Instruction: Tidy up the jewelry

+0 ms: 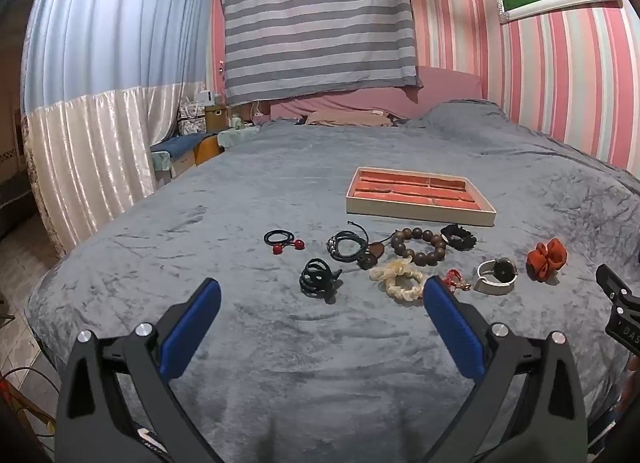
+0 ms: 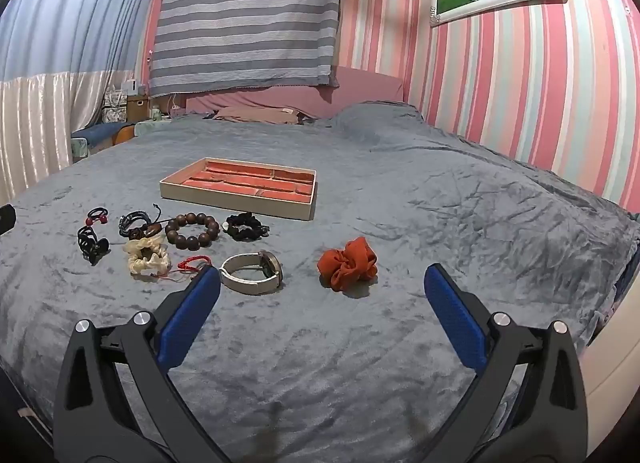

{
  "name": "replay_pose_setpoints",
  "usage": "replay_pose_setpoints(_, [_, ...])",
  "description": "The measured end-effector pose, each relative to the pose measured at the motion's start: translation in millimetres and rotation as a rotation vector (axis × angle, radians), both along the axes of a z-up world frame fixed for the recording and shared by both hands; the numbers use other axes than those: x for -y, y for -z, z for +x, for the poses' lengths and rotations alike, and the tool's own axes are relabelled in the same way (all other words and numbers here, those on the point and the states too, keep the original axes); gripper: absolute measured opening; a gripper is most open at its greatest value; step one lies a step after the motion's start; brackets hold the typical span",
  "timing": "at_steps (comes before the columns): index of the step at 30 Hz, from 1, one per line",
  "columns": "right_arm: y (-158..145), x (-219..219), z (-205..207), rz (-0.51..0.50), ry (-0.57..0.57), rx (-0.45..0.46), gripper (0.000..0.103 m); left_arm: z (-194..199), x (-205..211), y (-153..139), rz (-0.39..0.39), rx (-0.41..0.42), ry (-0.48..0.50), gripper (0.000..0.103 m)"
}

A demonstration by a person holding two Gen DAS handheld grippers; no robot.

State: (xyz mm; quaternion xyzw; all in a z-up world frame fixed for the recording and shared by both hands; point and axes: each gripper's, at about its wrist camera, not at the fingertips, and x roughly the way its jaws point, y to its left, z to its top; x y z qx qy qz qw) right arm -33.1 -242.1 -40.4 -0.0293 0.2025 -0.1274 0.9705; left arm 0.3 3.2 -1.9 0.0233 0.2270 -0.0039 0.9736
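Bed (image 1: pixel 200 223): grey plush blanket; carries everything below.
Tray (image 1: pixel 420 210): cream rim, orange-red lined compartments, all bare; long axis running 9 to 3 in the left wrist view, at 12 o'clock of the jewelry cluster; in the right wrist view (image 2: pixel 236 199) skewed, long axis about 10 to 4.
Left tongs (image 1: pixel 322 301): spread wide, blue pads holding nothing, touching nothing; hovering over blanket at 6 o'clock of the cluster.
Right tongs (image 2: pixel 322 289): spread wide too, nothing gripped; over bare blanket.
Orange scrunchie (image 2: pixel 347 263): lying apart at 3 o'clock of the cluster, between the right pads' line of sight.
Watch (image 2: pixel 252 273): white band on edge, dial facing 3 o'clock; just beside the right tongs' left pad.
Wooden bead bracelet (image 1: pixel 419 246): flat ring at 6 o'clock of tray.
Cream scrunchie (image 1: pixel 398 279): at 6 o'clock of the beads.
Black scrunchie (image 1: pixel 459 237): touching the beads at 3 o'clock.
Black cord bracelet (image 1: pixel 347 246): at 9 o'clock of beads.
Black claw clip (image 1: pixel 318 277): at 7 o'clock of the cords.
Red-ball hair tie (image 1: pixel 282 242): leftmost, at 9 o'clock.
Red string bracelet (image 1: pixel 456 280): smallest, partly behind a left pad.
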Motion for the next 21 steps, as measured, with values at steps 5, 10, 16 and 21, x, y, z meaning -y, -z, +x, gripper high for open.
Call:
replay_pose_setpoints(5, [0.0, 2.1, -0.4, 0.003, -0.001, 0.002, 0.099, -0.2, 0.5, -1.0, -0.007, -0.002, -0.003, 0.099])
replay_pose_setpoints(10, [-0.6, 0.8, 3.2, 0.003, -0.003, -0.001, 0.099, 0.4, -2.2, -0.8, -0.007, -0.004, -0.007, 0.099])
replay_pose_setpoints(16, [0.0, 0.2, 0.7, 0.007, -0.005, -0.002, 0.099, 1.0, -7.6, -2.3, -0.012, -0.002, -0.02, 0.099])
replay_pose_setpoints(21, [2.0, -2.0, 1.9, -0.003, 0.0, -0.002, 0.099, -0.7, -11.4, -4.3, -0.011, 0.001, -0.023, 0.099])
